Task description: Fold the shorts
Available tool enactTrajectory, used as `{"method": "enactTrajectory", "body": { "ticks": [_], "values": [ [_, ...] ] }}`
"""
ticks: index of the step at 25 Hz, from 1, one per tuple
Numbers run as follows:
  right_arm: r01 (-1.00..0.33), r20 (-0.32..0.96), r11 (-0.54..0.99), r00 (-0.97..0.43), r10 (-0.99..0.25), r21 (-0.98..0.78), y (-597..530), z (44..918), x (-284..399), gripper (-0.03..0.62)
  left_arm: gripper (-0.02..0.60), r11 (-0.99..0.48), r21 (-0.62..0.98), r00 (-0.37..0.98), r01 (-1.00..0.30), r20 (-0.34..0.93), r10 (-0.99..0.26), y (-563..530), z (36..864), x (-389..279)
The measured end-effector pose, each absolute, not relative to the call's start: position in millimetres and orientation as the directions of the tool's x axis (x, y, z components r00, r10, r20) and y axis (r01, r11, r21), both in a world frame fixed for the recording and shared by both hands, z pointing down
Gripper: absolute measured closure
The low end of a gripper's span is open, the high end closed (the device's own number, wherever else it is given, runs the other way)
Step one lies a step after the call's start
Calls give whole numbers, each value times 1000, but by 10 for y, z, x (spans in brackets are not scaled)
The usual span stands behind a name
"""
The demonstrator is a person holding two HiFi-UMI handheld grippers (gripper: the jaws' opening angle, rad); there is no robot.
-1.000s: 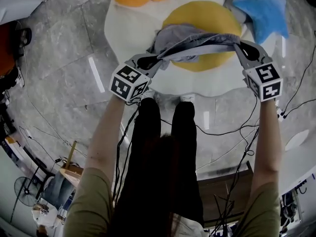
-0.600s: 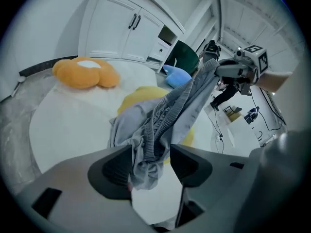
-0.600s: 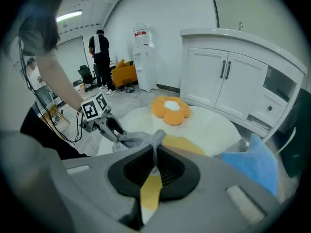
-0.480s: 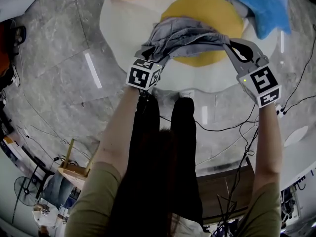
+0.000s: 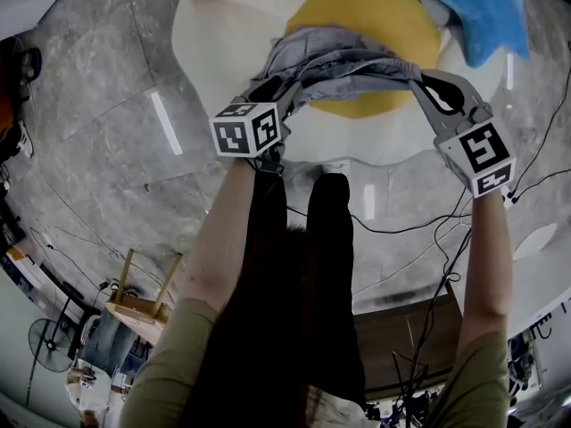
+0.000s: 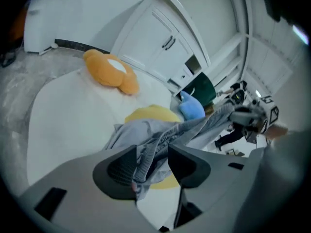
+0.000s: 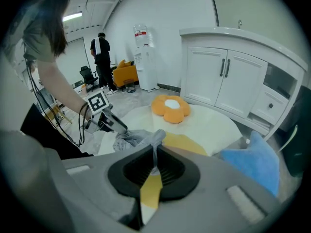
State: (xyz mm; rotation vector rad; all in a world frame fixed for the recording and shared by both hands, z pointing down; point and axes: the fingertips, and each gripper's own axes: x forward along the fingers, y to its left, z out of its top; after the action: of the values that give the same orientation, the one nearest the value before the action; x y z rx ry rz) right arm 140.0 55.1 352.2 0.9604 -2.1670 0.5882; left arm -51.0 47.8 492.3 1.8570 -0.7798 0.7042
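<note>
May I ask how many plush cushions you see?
2: orange flower cushion at the mat's far edge, blue star cushion at right; the yellow disc may be a third.

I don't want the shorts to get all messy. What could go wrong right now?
The left gripper has its fingers apart. They have just been closing a little, but the shorts only hang loosely between them, so that end may slip out.
The right gripper pinches only a thin edge, which might pull free.
The shorts look bunched, so the fold may come out crooked.
</note>
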Motion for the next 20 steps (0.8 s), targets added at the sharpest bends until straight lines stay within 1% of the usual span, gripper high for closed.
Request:
{"method": "enactTrajectory", "body": {
  "ticks": [2, 3, 7, 10, 13, 18, 20],
  "values": [
    [-771, 740, 624, -494, -456, -130, 571, 3547, 1413, 577, 379, -316, 558, 635, -767, 731, -251, 403, 4830, -532],
    [-770, 739, 624, -496, -456, -132, 575, 3546, 1414, 577, 380, -332, 540, 624, -774, 742, -246, 397, 4848, -529],
    [-770, 726, 623, -506, -466, -137, 554, 3498, 1389, 577, 380, -425, 417, 512, -804, 848, -138, 546, 5153, -478],
    [-765, 725, 631, -508, -465, -132, 546, 3473, 1371, 577, 380, -429, 328, 408, -841, 907, -106, 674, 5331, -579],
    [-764, 731, 633, -501, -463, -122, 538, 3486, 1399, 577, 379, -401, 275, 344, -874, 933, -110, 776, 5416, -739],
    [-777, 739, 618, -485, -469, -118, 543, 3520, 1494, 577, 382, -444, 182, 280, -877, 946, -165, 782, 5455, -888],
    [-779, 739, 615, -483, -469, -119, 569, 3529, 1495, 577, 444, -456, 164, 274, -875, 943, -188, 740, 5440, -906]
  ]
}}
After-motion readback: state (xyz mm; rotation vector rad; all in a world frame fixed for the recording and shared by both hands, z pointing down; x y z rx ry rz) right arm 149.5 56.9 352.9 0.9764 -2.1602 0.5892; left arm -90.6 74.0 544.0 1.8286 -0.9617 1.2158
